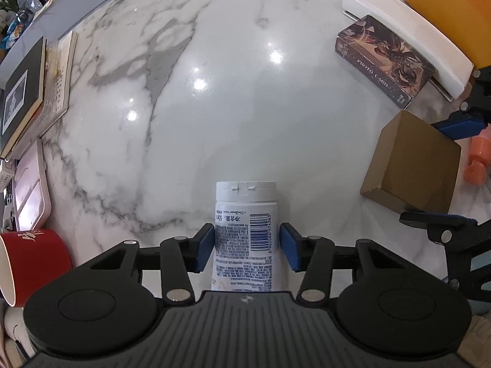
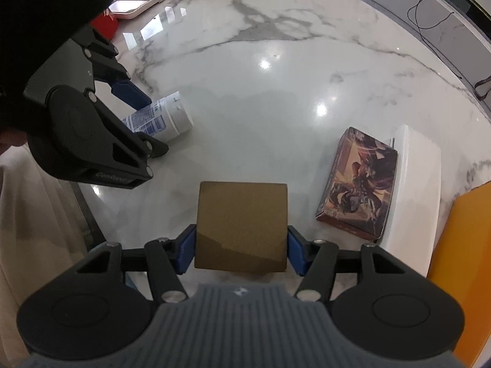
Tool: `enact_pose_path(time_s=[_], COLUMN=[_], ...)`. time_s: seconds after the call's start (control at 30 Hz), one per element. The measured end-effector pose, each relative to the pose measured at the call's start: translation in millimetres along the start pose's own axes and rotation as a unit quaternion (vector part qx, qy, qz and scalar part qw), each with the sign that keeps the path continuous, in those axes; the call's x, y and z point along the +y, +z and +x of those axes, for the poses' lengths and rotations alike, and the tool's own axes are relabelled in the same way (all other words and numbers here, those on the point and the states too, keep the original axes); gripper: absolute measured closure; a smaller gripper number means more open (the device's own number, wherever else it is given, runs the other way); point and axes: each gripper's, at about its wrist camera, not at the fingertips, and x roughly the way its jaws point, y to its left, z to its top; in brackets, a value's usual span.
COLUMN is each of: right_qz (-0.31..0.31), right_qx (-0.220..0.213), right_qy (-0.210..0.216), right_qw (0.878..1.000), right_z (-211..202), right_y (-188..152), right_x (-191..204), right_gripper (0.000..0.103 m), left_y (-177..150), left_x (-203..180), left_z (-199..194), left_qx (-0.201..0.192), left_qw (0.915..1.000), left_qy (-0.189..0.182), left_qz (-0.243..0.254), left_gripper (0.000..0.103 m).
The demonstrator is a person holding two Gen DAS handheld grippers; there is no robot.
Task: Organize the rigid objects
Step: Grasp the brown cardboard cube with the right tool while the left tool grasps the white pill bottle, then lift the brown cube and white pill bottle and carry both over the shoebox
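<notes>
A white bottle (image 1: 245, 230) with a white cap and a printed label lies between the blue pads of my left gripper (image 1: 247, 247). The pads sit close on both sides of it, with a thin gap on the right. It also shows in the right wrist view (image 2: 159, 118). My right gripper (image 2: 241, 250) is shut on a brown cardboard box (image 2: 242, 224), pads pressed on its two sides. The box shows in the left wrist view (image 1: 414, 162). A dark photo card box (image 2: 359, 184) lies against a white box (image 2: 414, 190) on the marble table.
An orange box (image 1: 451, 9) stands at the far right. Stacked books (image 1: 36, 89), a pink tray (image 1: 29, 190) and a red cup (image 1: 30, 263) line the left side. An orange bottle (image 1: 477, 156) lies behind the brown box. The table edge curves along the back.
</notes>
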Motion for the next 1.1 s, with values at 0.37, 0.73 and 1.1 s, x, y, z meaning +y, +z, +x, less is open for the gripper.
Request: enact_pose_path(time_s=[0.37,0.73,1.1], right_qz=[-0.009,-0.001,-0.009], right_qx=[0.0,0.015,0.011], right_qy=[-0.002,-0.009,-0.006], right_qw=[1.0,1.0,1.0], right_z=[-0.2,10.2,4.9], right_y=[4.9,1.9,5.8], right_x=[2.2,5.1,10.0], right_gripper=[0.033,0.044,0.044], left_y=[2.5,-4.3,-11.1], left_x=[-7.8,-4.0,5.2], left_z=[-3.8,-7.1,-19.2], left_qx=[0.002,-0.017,-0.021], left_qw=[0.9998,0.9998,0.9976], left_qy=[0.012,-0.012,-0.053], left_qz=[0.015,-0.001,-0.039], left_gripper=[0.047,0.053,0.053])
